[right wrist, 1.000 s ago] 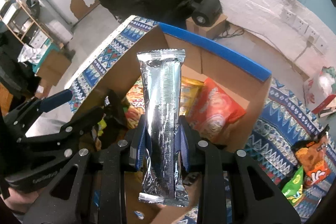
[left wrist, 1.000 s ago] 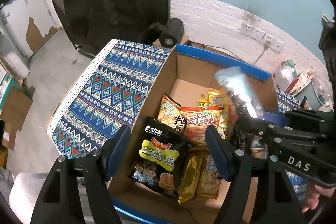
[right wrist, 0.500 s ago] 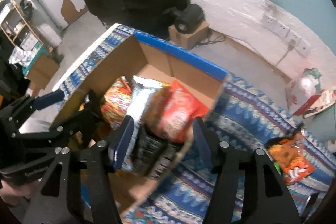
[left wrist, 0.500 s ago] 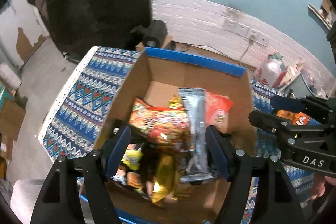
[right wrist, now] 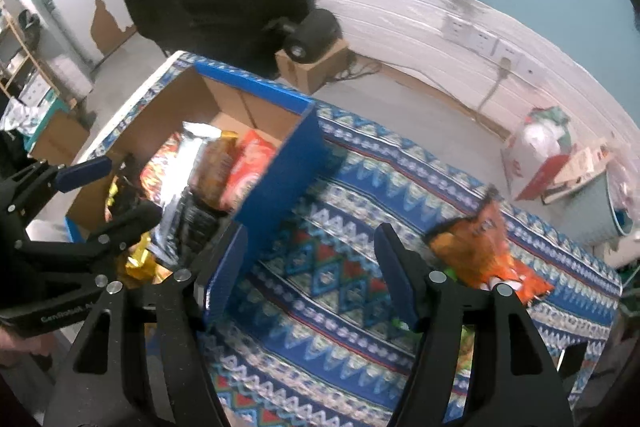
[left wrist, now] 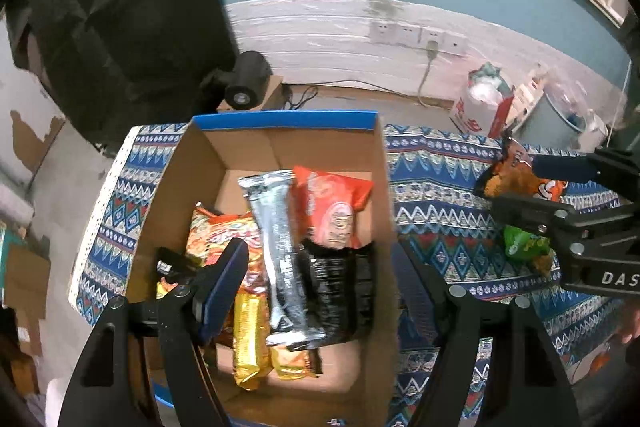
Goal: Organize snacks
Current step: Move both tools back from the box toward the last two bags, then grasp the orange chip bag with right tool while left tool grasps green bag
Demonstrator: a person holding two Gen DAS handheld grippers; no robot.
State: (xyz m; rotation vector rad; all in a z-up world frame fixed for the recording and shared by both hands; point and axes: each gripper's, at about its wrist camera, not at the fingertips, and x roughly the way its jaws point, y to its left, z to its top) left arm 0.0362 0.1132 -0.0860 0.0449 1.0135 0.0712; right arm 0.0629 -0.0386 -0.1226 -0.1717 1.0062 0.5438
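A cardboard box with blue rim sits on the patterned cloth and holds several snack packs. A silver packet lies on top of them, beside a red bag and a black pack. My left gripper is open and empty above the box. My right gripper is open and empty over the cloth, right of the box. An orange chip bag and a green bag lie on the cloth to the right.
The table carries a blue patterned cloth. Behind it on the floor stand a black speaker on a small carton, a wall with sockets and a white bag with clutter. The table's left edge drops to the floor.
My right gripper opened and let go of the silver packet, which now lies in the box. It then swung right over the cloth. My left gripper shifted right above the box.
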